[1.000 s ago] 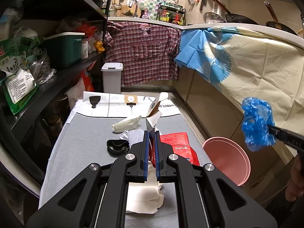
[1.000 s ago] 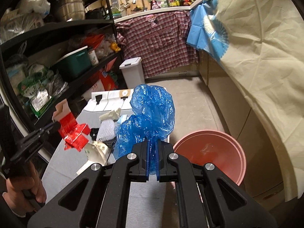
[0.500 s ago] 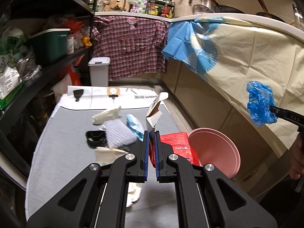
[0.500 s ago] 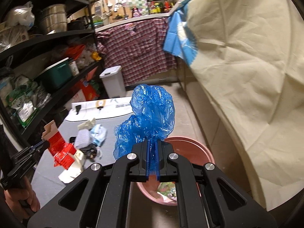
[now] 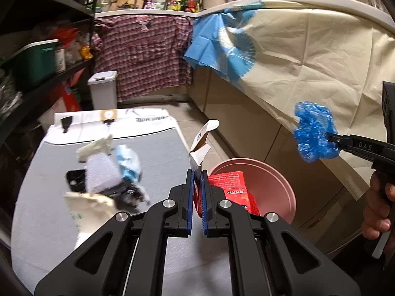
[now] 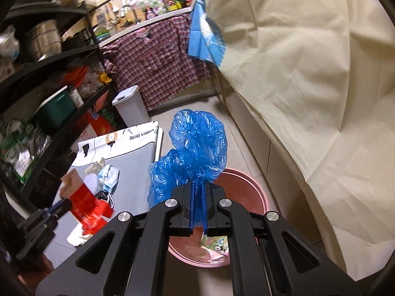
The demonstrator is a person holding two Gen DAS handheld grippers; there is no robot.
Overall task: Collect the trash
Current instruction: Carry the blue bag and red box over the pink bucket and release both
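My left gripper (image 5: 197, 177) is shut on a red and white carton (image 5: 230, 187), holding it over the table's right edge near the pink basin (image 5: 271, 177). The carton also shows in the right wrist view (image 6: 86, 202). My right gripper (image 6: 197, 190) is shut on a crumpled blue plastic bag (image 6: 195, 153) and holds it above the pink basin (image 6: 246, 185), which stands on the floor with a printed wrapper (image 6: 214, 243) inside. The blue bag also shows in the left wrist view (image 5: 313, 133).
On the grey table (image 5: 160, 153) lie a white scrubber (image 5: 101, 172), a blue face mask (image 5: 128, 162), a black object (image 5: 74, 180) and crumpled paper (image 5: 86, 204). A white bin (image 5: 102, 90) stands behind. Black shelves (image 6: 49, 93) run along the left; a draped counter (image 5: 308, 61) is at right.
Both grippers have moved right toward the pink basin with their loads. The right gripper now hangs over the basin, and the basin's inside with the wrapper has come into view.
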